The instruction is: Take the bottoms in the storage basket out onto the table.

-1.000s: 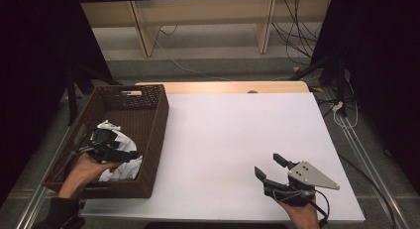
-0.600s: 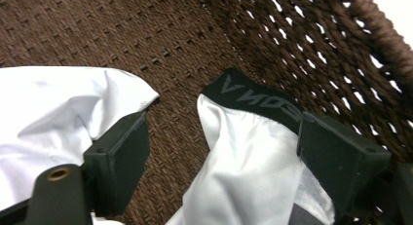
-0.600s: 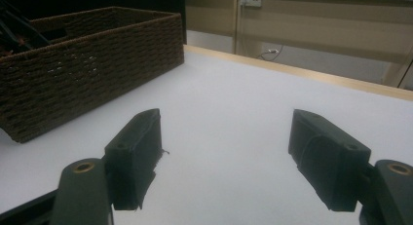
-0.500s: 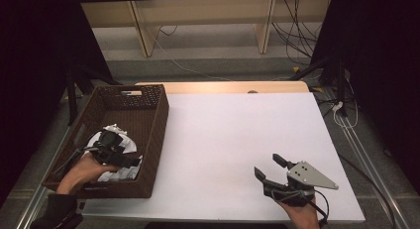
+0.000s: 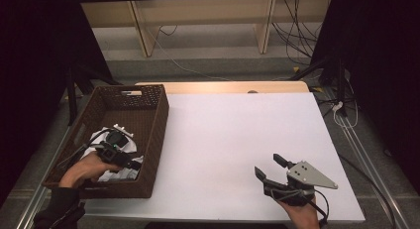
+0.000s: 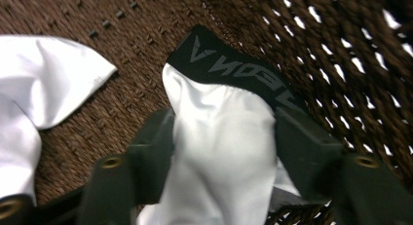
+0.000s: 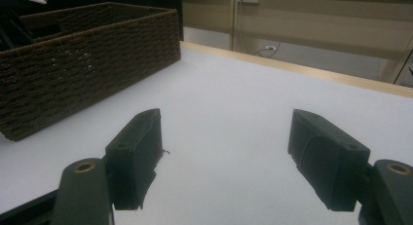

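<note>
**Left gripper closes on the white cloth in the basket**

You have wide room to work on the white rectangular table top (image 5: 233, 140): its whole middle lies bare, from the pale wooden strip along the far edge to the near edge by your hands. The dark brown woven wicker basket (image 5: 153, 135) stands at the table's left side, its right wall bordering that bare stretch and its near corner close to the table's front edge. Your right gripper (image 5: 271, 168) sits near the front right corner, well apart from the basket.

Compared with a second ago, your left hand (image 5: 84, 170) has shifted slightly nearer the basket's front wall, and the left gripper (image 5: 130, 163) now points more toward the right wall. Your right hand (image 5: 302, 216) has kept its place.

The left gripper's jaws have just been closing, and the white cloth with a black lettered band (image 6: 224, 152) is between them. In the left gripper view both black jaws press against the bunched fabric, so you are grasping it. The cloth lies on the basket floor, in the near part, with the black band toward the wicker wall. Another white fold (image 6: 44, 84) lies just beside it.

The right gripper's jaws stand wide apart over the bare table, holding nothing.
</note>
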{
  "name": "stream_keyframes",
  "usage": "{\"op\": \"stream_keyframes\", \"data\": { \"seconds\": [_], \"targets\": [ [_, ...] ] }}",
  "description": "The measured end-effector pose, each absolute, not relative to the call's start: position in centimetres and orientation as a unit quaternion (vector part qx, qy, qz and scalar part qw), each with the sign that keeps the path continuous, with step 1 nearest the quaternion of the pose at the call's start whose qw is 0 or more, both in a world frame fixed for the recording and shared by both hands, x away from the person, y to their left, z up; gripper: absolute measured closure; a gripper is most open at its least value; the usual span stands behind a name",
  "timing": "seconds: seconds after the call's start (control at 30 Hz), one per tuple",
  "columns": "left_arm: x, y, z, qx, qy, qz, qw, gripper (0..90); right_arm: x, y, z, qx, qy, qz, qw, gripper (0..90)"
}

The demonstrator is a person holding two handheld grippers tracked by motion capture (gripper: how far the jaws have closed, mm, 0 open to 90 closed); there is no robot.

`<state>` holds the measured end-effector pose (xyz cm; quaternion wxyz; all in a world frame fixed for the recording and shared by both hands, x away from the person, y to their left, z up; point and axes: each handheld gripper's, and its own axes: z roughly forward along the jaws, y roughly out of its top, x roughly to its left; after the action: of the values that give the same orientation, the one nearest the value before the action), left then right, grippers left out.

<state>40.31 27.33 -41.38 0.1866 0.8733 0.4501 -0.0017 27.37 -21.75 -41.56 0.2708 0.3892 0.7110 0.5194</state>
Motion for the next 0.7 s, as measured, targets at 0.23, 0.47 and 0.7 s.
{"op": "stream_keyframes", "data": {
  "seconds": [0.23, 0.47, 0.7],
  "targets": [
    [40.5, 26.4, -41.8, 0.879, 0.453, 0.008, 0.147, 79.1, 27.4, -21.7, -41.6, 0.390, 0.713, 0.516, 0.271, 29.4],
    [40.9, 27.1, -41.1, 0.861, 0.481, 0.042, 0.161, 83.4, 27.4, -21.8, -41.6, 0.389, 0.711, 0.518, 0.273, 29.5],
    [42.2, 29.8, -40.2, 0.820, 0.536, 0.102, 0.175, 83.3, 27.4, -21.8, -41.6, 0.395, 0.710, 0.515, 0.273, 29.6]
  ]
}}
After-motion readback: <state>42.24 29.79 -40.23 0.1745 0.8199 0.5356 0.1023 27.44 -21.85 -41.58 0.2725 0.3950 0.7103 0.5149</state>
